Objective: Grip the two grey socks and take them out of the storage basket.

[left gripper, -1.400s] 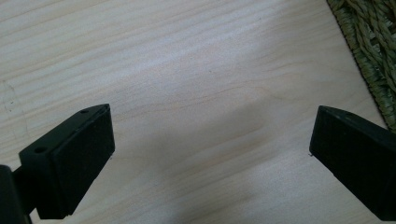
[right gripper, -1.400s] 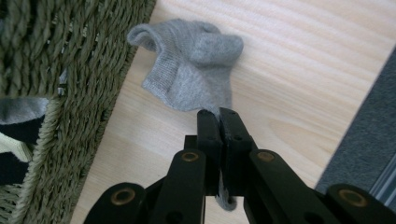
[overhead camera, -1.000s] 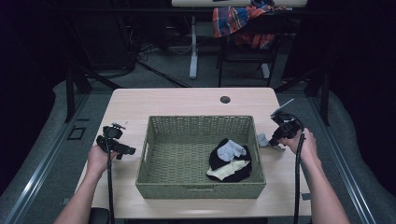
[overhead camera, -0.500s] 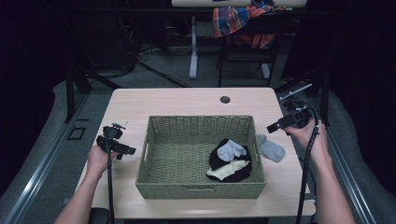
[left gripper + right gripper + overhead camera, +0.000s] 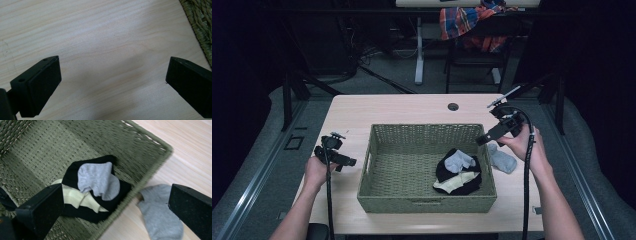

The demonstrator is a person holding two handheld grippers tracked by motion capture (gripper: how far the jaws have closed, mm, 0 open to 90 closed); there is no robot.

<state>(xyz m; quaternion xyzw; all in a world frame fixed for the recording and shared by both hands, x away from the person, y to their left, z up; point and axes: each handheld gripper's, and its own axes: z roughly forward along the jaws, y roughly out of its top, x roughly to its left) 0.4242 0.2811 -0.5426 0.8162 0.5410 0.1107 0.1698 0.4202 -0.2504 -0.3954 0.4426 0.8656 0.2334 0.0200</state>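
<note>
One grey sock (image 5: 502, 160) lies on the desk beside the basket's (image 5: 427, 202) right rim; others sit inside. The right gripper (image 5: 496, 131), jaws just opened and empty, hovers above it; the left gripper (image 5: 334, 156) is open too.

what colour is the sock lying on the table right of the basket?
Grey. The sock shows best in the right gripper view, just outside the basket rim.

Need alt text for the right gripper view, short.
A grey sock lies flat on the wooden table just outside a green woven basket, between the open black jaws of the right gripper, which hold nothing. Inside the basket, a second grey sock sits on top of black and pale yellow socks.
</note>
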